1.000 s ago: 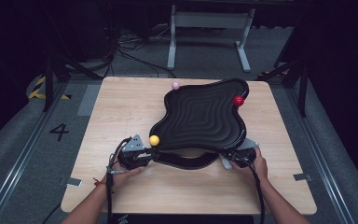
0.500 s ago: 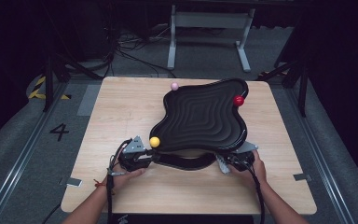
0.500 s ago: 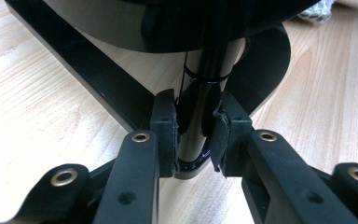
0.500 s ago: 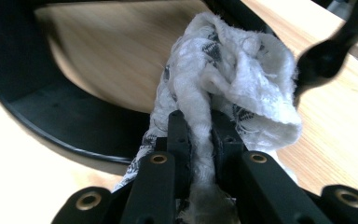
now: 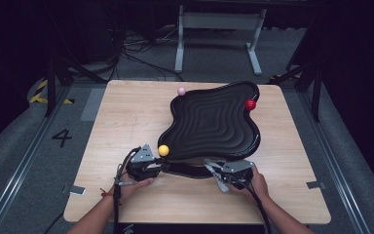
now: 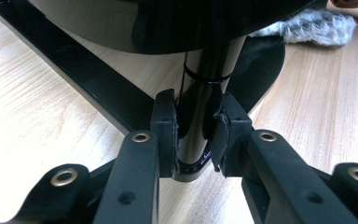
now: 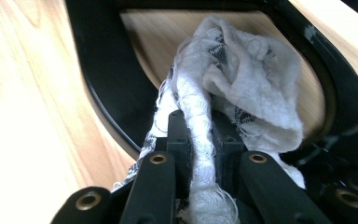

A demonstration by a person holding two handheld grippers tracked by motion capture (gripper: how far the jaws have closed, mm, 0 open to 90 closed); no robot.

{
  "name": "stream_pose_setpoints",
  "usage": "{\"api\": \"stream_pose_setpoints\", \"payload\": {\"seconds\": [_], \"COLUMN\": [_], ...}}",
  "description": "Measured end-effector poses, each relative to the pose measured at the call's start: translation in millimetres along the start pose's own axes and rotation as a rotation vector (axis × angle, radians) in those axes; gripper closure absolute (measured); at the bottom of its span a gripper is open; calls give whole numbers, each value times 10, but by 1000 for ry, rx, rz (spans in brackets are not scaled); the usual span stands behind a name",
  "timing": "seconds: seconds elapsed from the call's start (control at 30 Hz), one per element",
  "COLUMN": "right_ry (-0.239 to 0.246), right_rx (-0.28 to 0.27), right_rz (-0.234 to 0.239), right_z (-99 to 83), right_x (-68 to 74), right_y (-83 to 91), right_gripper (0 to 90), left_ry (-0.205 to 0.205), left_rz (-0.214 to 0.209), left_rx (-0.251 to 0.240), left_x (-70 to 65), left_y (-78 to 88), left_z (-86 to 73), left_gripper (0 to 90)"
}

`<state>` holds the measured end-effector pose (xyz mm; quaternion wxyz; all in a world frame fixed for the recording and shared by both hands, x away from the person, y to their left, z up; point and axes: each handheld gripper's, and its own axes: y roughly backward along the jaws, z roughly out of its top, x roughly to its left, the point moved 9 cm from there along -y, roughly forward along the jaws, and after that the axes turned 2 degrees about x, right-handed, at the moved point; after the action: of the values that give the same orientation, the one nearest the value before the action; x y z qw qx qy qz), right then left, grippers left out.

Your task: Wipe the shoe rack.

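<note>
A black wavy tray (image 5: 209, 122) stands on a black stand on the wooden table (image 5: 126, 112). A yellow ball (image 5: 163, 150), a pink ball (image 5: 181, 90) and a red ball (image 5: 250, 104) sit at its rim. My left gripper (image 5: 158, 168) (image 6: 196, 135) is shut on the stand's upright black post (image 6: 209, 79), under the tray's near left corner. My right gripper (image 5: 214, 171) (image 7: 200, 135) is shut on a white cloth (image 7: 242, 84), which lies bunched against the stand's curved black base (image 7: 107, 84) under the tray's near edge.
The stand's flat base bar (image 6: 74, 65) runs across the table under the tray. Bare wood lies left of the tray and along the near edge. A metal frame (image 5: 219, 29) and cables stand on the dark floor beyond the table.
My right gripper has slid left along the stand's base with the cloth, towards the left gripper. The left gripper has stayed on the post.
</note>
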<state>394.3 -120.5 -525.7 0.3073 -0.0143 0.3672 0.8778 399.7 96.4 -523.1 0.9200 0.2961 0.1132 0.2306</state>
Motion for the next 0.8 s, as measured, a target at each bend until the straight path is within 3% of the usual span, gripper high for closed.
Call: {"api": "stream_pose_setpoints", "payload": {"seconds": [0.17, 0.27, 0.5, 0.8], "right_ry": [16, -9, 0, 30], "right_rx": [-4, -17, -28, -37], "right_rz": [-1, 23, 34, 32], "right_z": [48, 67, 110, 166], "right_x": [56, 103, 177, 256], "right_y": [-40, -44, -63, -98], "right_gripper": [808, 808, 808, 807], "left_ry": [-3, -5, -6, -10], "left_rz": [-9, -22, -35, -51], "left_rx": [-2, -1, -3, 1], "left_x": [-35, -75, -124, -184], "left_y": [-34, -64, -104, -141], "left_z": [15, 28, 43, 56], "left_gripper": [733, 733, 731, 730]}}
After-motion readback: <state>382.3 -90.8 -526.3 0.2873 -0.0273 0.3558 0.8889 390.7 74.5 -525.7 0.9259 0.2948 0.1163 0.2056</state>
